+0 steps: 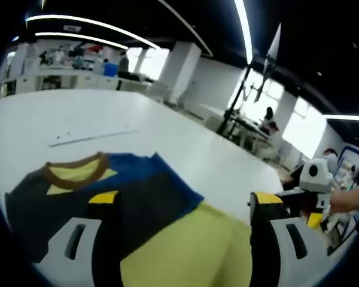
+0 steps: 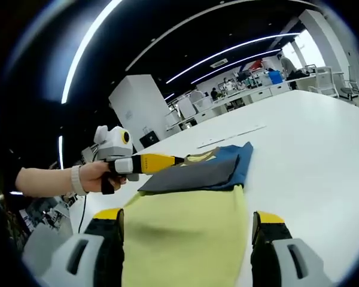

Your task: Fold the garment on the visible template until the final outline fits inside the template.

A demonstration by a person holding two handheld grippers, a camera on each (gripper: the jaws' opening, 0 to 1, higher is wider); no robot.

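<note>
Bench (image 1: 185, 149): white, wide, carrying the garment; a thin pale strip (image 1: 90, 138) lies on it beyond the garment.

Garment (image 1: 137, 197): a shirt in dark grey, blue and yellow-green, lying flat on the bench. Brown collar (image 1: 78, 173) with yellow lining toward the far left in the left gripper view; blue panel to the right of the collar; the yellow-green part spreads toward the near edge, between the jaws. In the right gripper view the garment (image 2: 191, 227) shows a dark grey folded layer over the blue, with the yellow-green part nearest the camera.

Left tongs (image 1: 185, 206): jaws wide apart, yellow-tipped, rising on either side of the garment; nothing held between them. Seen from the right gripper view, the left tongs (image 2: 180, 160) reach in from the left, their yellow tip at the far left edge of the dark grey layer; whether it touches the cloth cannot be told. A hand (image 2: 96, 177) with a wristband holds them.

Right tongs (image 2: 188, 218): jaws wide apart, the yellow-green cloth lying between them, nothing gripped. In the left gripper view the right tongs (image 1: 314, 197) sit at the far right, off the garment.

Room: dark ceiling with light strips (image 1: 90, 24), a white pillar (image 2: 137, 110), distant desks and people.
</note>
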